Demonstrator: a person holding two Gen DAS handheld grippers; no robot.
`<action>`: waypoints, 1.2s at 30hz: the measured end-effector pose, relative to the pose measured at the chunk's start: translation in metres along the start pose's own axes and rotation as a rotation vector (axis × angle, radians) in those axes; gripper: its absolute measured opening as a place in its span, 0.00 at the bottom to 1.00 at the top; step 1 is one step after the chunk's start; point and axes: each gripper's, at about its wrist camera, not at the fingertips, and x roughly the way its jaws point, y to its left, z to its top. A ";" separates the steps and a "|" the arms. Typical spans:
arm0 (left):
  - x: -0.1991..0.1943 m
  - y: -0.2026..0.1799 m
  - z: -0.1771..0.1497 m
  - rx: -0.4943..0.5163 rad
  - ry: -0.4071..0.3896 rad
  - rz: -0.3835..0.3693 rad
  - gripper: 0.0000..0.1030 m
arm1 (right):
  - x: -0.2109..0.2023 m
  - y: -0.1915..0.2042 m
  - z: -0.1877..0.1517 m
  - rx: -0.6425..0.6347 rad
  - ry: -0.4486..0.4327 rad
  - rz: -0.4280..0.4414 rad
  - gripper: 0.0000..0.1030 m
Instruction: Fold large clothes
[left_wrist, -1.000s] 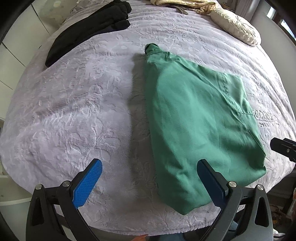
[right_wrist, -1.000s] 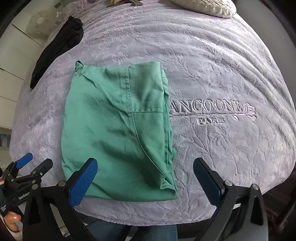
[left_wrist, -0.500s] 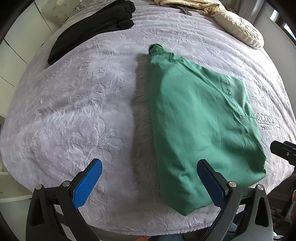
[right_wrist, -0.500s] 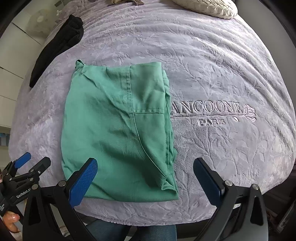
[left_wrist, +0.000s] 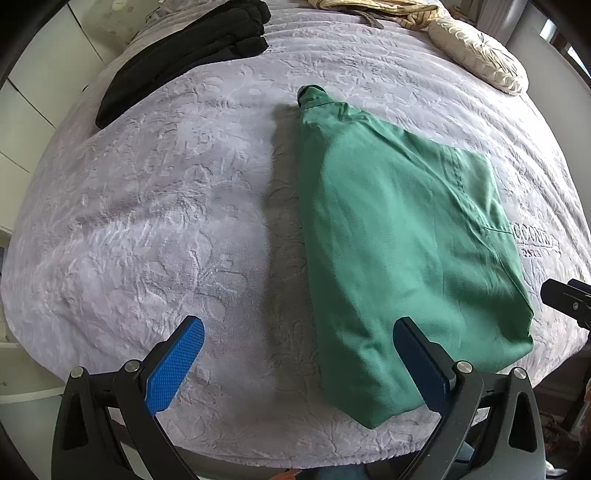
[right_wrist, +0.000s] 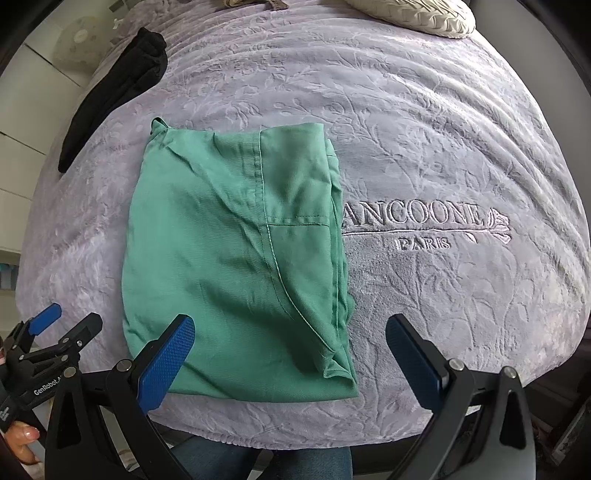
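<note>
A green garment (left_wrist: 399, 240) (right_wrist: 236, 258) lies folded into a flat rectangle on the lilac bedspread (left_wrist: 166, 221) (right_wrist: 424, 147), near the bed's front edge. My left gripper (left_wrist: 299, 354) hovers open over the front edge, its right finger above the garment's near left corner and its left finger over bare bedspread. My right gripper (right_wrist: 291, 350) is open too, held above the garment's near right corner with nothing between its fingers. The left gripper (right_wrist: 48, 339) also shows at the lower left of the right wrist view.
A black garment (left_wrist: 184, 51) (right_wrist: 110, 92) lies folded at the far left of the bed. A cream cushion (left_wrist: 480, 51) (right_wrist: 413, 14) and striped cloth (left_wrist: 376, 9) sit at the far end. White cupboards (left_wrist: 33, 85) stand to the left. The bedspread carries embroidered lettering (right_wrist: 417, 221).
Both grippers have drifted slightly back and up from the bed; the green garment lies as before.
</note>
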 end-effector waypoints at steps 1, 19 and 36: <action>0.000 0.000 0.000 -0.002 0.001 0.001 1.00 | 0.000 0.000 0.000 -0.002 0.000 0.000 1.00; 0.000 -0.002 0.001 0.007 0.009 0.013 1.00 | -0.002 0.000 0.003 -0.008 0.000 0.000 1.00; 0.000 -0.006 0.000 0.038 0.011 0.028 1.00 | -0.002 -0.001 -0.001 -0.002 -0.002 -0.005 1.00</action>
